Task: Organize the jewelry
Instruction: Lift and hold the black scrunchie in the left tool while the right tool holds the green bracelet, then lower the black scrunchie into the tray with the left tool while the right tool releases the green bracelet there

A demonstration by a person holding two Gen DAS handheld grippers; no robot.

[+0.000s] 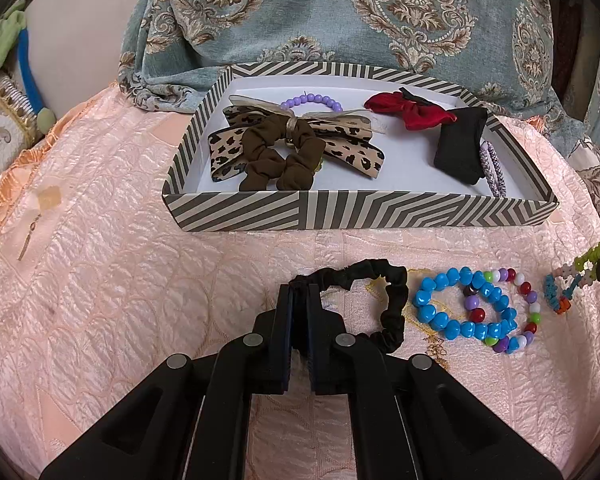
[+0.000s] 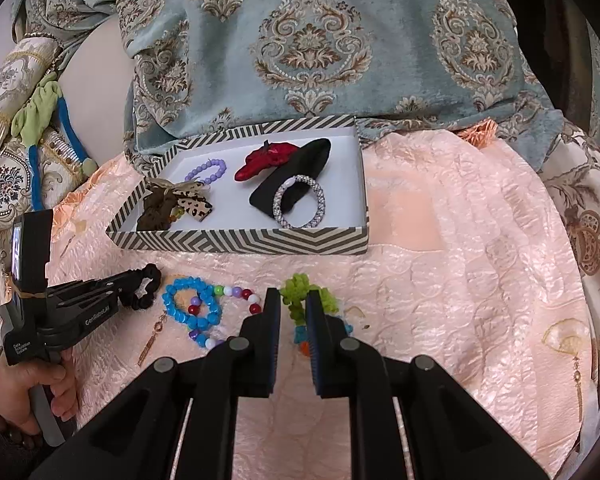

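Left claw, marked "GenRobot.AI", grips the black scrunchie.

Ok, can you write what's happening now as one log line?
left gripper: shut on black scrunchie | right gripper: shut on green bead bracelet | striped box: partly filled

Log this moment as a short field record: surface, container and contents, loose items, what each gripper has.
surface: peach quilted cloth
container: striped tray, open
in tray: leopard bow, brown scrunchie, purple bead bracelet, red bow, black cloth piece, silver beaded bangle
loose on cloth: blue bead bracelet, multicolour bead bracelet
left gripper: shut on black scrunchie
right gripper: shut on green beaded piece
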